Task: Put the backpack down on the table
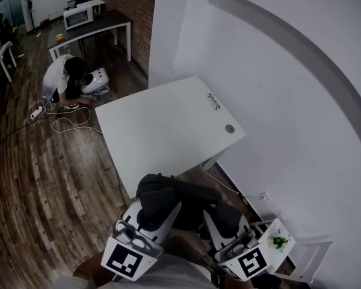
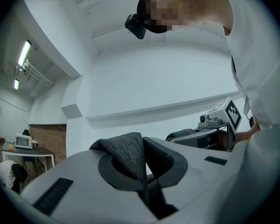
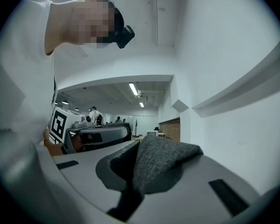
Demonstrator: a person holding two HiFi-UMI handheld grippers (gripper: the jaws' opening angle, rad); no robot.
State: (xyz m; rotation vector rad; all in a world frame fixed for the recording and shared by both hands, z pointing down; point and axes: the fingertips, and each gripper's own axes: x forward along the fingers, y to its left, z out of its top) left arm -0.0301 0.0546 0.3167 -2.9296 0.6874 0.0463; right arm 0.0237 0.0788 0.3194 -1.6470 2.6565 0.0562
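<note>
In the head view, the white desk [image 1: 168,131] fills the middle of the frame with a pair of glasses [image 1: 213,101] lying near its far right edge. The dark backpack [image 1: 168,191] sits at lower centre, just short of the desk's near corner and not resting on it. I have it carried between the left gripper [image 1: 151,205] and the right gripper [image 1: 219,212], whose marker cubes show along the bottom edge. In the upper left, a person [image 1: 63,80] crouches on the wooden floor [image 1: 42,179] by a second table that bears a microwave [image 1: 78,17].

In the left gripper view, my jaws are closed tight on a fold of the backpack's grey woven cloth, which stands up in a peak at the middle of the frame. The other gripper shows at mid right with its marker cube, level with this one.

In the right gripper view, the jaws are likewise clamped on a bunched fold of the same grey cloth at lower centre. The left gripper and its cube sit at mid left, and a white wall runs down the right side.
</note>
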